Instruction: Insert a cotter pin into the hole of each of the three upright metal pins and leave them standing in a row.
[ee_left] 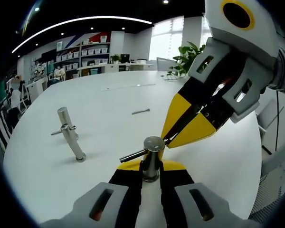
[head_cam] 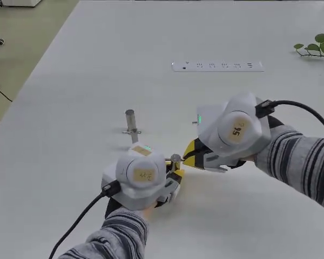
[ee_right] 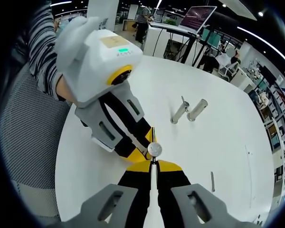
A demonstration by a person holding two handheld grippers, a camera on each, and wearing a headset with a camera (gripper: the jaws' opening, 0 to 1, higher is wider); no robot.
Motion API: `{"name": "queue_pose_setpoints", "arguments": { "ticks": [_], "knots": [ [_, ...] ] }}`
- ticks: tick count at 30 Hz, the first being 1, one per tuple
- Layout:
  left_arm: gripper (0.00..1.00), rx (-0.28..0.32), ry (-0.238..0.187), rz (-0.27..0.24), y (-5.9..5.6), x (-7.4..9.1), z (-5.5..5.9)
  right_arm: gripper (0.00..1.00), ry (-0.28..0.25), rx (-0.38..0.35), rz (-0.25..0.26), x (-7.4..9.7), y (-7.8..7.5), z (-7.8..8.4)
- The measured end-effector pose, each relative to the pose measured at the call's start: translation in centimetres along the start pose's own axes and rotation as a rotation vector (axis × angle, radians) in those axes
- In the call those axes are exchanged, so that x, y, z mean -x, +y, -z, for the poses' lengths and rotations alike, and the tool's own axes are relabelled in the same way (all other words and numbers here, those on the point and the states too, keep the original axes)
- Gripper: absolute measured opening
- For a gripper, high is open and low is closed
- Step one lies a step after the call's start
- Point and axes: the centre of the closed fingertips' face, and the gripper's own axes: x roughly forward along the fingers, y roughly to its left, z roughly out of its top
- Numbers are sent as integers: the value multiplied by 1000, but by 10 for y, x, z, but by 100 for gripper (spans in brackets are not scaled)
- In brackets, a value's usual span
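Broad white worktable (head_cam: 97,65) underneath it all, and the two grey hand-held grippers met nose to nose near its front edge. The left gripper (ee_left: 152,169) had its yellow-tipped jaws closed to a narrow gap around the lower shaft of a short upright steel pin with a round head (ee_left: 152,151), holding it on the table. The right gripper (ee_right: 153,165) had its jaws pinched almost fully together on one end of a thin straight wire cotter pin (ee_left: 132,155). The wire's other end poked out the far side just under the head, so it looked to be through the hole. To finish well, I judged: keep the wire level with the bore, push until centred, free the wire first, then ease off the shaft so it stands. Farther back, another upright steel pin (head_cam: 130,120) stood with its cross wire fitted; whether a second stood close behind it I could not tell. As for containers, none held the parts: a spare wire cotter pin (ee_left: 140,111) lay loose on the tabletop.
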Motion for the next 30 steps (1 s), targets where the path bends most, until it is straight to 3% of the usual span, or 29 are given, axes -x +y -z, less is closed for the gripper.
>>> {"name": "queue_pose_setpoints", "arguments": {
  "ticks": [6, 14, 17, 24, 30],
  "knots": [
    [10, -9, 0, 1, 0, 0, 0, 0, -26, -80, 12, 0, -1, -1],
    [9, -12, 6, 13, 0, 0, -1, 12, -85, -307, 51, 5, 0, 11],
    [9, -55, 11, 21, 0, -1, -1, 12, -135, -379, 69, 11, 1, 14],
    [9, -53, 16, 26, 4, -4, -4, 12, -176, -546, 125, 18, 5, 30],
    [9, -67, 25, 21, 15, -8, -8, 16, -195, -587, 152, 24, 8, 38]
  ]
}}
